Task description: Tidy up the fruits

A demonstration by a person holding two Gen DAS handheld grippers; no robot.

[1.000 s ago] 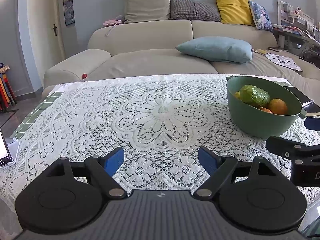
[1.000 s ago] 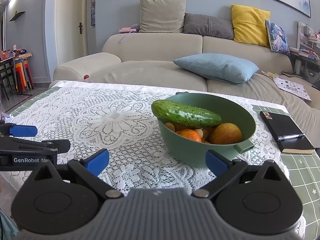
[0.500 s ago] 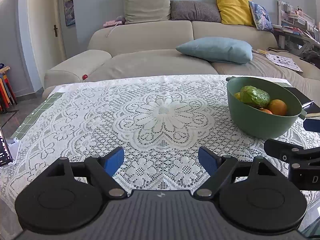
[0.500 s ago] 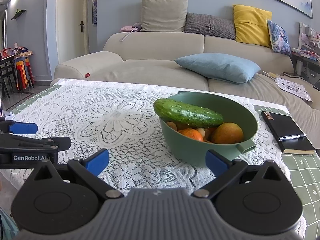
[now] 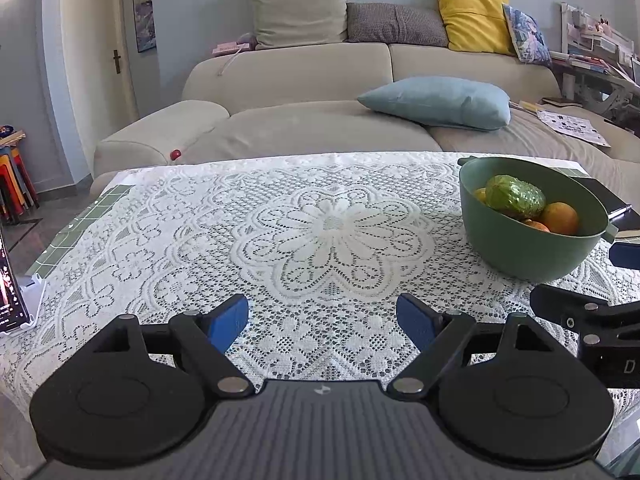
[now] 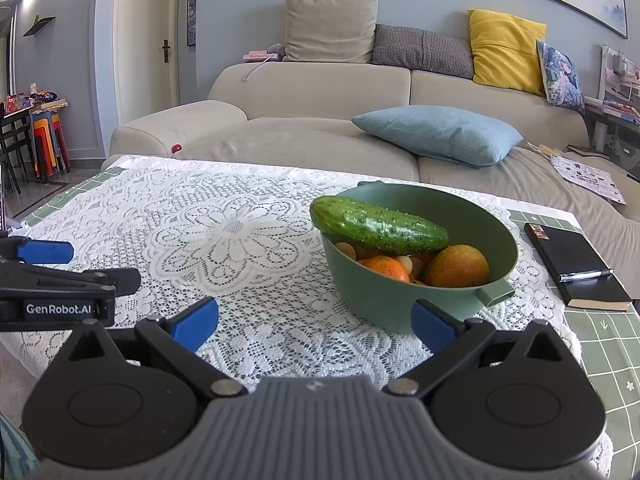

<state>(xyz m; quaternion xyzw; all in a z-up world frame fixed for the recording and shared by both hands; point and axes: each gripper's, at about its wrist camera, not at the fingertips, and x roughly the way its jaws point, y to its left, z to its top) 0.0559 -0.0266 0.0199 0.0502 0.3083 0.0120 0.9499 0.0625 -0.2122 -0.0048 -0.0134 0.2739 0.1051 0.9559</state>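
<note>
Both my grippers hang low over the near edge of the table, nothing held. Left gripper (image 5: 322, 318) has its blue pads spread wide over bare lace tablecloth (image 5: 332, 224); right gripper (image 6: 314, 320) is spread wide too, empty, pointing at the green bowl (image 6: 400, 300). The bowl sits on the lace toward the table's right side, just ahead of my right gripper's right pad and well to the right of my left gripper. Inside the bowl: a cucumber (image 6: 380, 226) lying on top of the pile, its left end poking over the rim, an orange (image 6: 386, 269) under it, a larger yellow-orange fruit (image 6: 458, 266) at right, and some small pale round pieces I can't identify. A black notebook (image 6: 576, 268) with a pen on it lies to the right of the bowl, off the lace, apart from it. Beige sofa (image 6: 320, 92) behind the table with a blue pillow (image 6: 436, 134) on the seat.
</note>
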